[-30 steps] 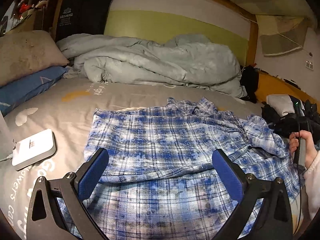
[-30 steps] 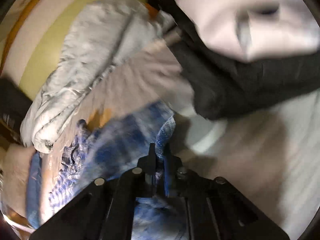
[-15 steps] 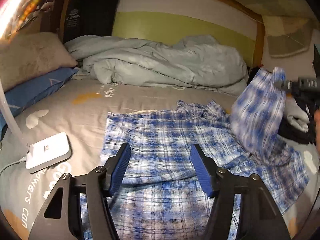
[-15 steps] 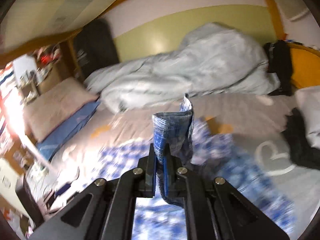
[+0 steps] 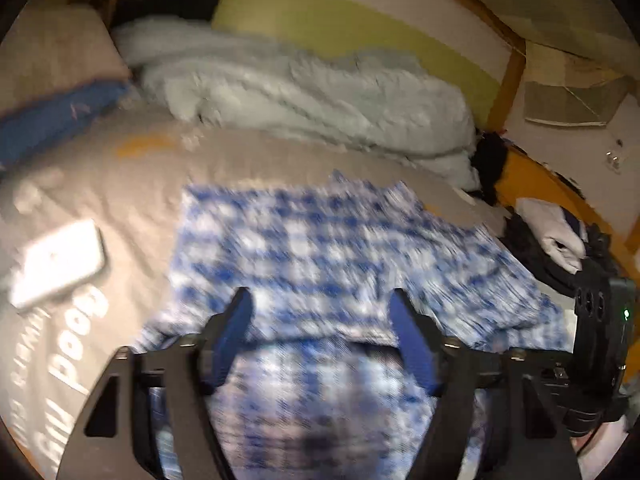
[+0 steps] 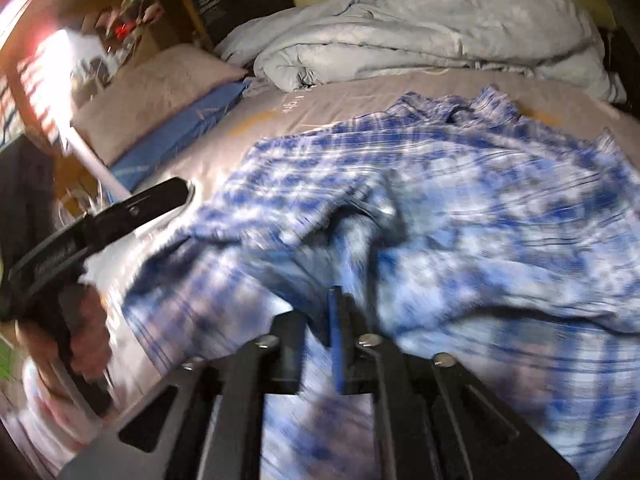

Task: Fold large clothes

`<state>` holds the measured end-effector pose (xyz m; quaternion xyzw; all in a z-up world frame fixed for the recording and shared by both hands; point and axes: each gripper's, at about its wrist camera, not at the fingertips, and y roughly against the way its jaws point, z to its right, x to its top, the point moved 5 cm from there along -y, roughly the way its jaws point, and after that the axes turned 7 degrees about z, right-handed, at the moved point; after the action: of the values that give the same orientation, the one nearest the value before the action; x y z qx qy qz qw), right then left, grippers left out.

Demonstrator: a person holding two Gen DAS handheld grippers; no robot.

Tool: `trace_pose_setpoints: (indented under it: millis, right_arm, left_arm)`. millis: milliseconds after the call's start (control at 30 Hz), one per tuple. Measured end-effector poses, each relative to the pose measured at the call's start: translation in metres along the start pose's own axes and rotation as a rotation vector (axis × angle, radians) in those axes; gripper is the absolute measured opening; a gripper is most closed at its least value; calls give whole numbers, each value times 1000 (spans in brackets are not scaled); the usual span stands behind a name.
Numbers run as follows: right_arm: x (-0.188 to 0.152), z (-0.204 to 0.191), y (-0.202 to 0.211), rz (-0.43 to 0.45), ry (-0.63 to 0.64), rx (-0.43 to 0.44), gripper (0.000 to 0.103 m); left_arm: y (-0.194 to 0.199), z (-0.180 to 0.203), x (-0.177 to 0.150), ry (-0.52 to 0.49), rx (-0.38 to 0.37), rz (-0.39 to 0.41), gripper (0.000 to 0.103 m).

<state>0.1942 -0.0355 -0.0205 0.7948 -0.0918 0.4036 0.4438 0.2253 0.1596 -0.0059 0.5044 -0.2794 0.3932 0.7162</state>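
Your blue plaid shirt (image 5: pixel 320 248) lies spread on the grey bed sheet (image 5: pixel 132 176), in front of the heaped pale duvet (image 5: pixel 304 96), with one part folded over across its middle. Your left gripper (image 5: pixel 320 320) hangs just above the shirt's near half, its blue pads (image 5: pixel 236 328) standing wide apart with nothing pressed between them; the jaws have just been opening again after a brief narrowing. Your right gripper (image 6: pixel 320 320) sits low over the folded-over cloth, its jaws narrow and just opening; the shirt bunches directly ahead of the fingertips, though the blur makes it hard to say whether any fabric still touches the pads, and it looks released. In the right wrist view, your left hand (image 6: pixel 80 320) grips its tool at the left edge of the shirt. A white box (image 5: pixel 60 264) lies on the sheet left of the shirt, apart from it.
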Motion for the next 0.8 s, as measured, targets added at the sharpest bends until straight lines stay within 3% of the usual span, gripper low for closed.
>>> trace_pose_setpoints:
  millis: [33,67,300,333,400,433,533,600,733,800]
  right_arm:
    - [-2,4,6,7,6,-15,38]
    - [-3,13,17,21,10,-36,42]
    - [9,93,80,95,-32,-213,46]
    - [14,106,88,116,-38,-266,47]
    - [25,137,109,154,-66,-357,51]
    - [29,147,114,157,-80,-378,55]
    - [48,185,126,141,-151,-462,56]
    - [65,206,132,146,-185,-493,56]
    - [86,225,135,137,-172,-591,58]
    - [98,232,129,151,-183,-553,58]
  left_arm:
    - [-4,2,-5,19,-29,-31,79]
    - [-10,5,-12,41,-63,-68,80]
    - [-49,19,-46,226,-246,-291,83]
    - [-53,20,-46,219,-254,-307,83]
    - [-60,21,-49,164,-202,-336,78]
    - [-61,22,-50,151,-185,-337,68]
    - [-66,30,-46,71,-115,-309,5]
    - [-58,35,-30,-7,-31,-229,5]
    - [-31,60,13,-141,17,-78,5]
    - [-33,70,38,-202,71,-57,5]
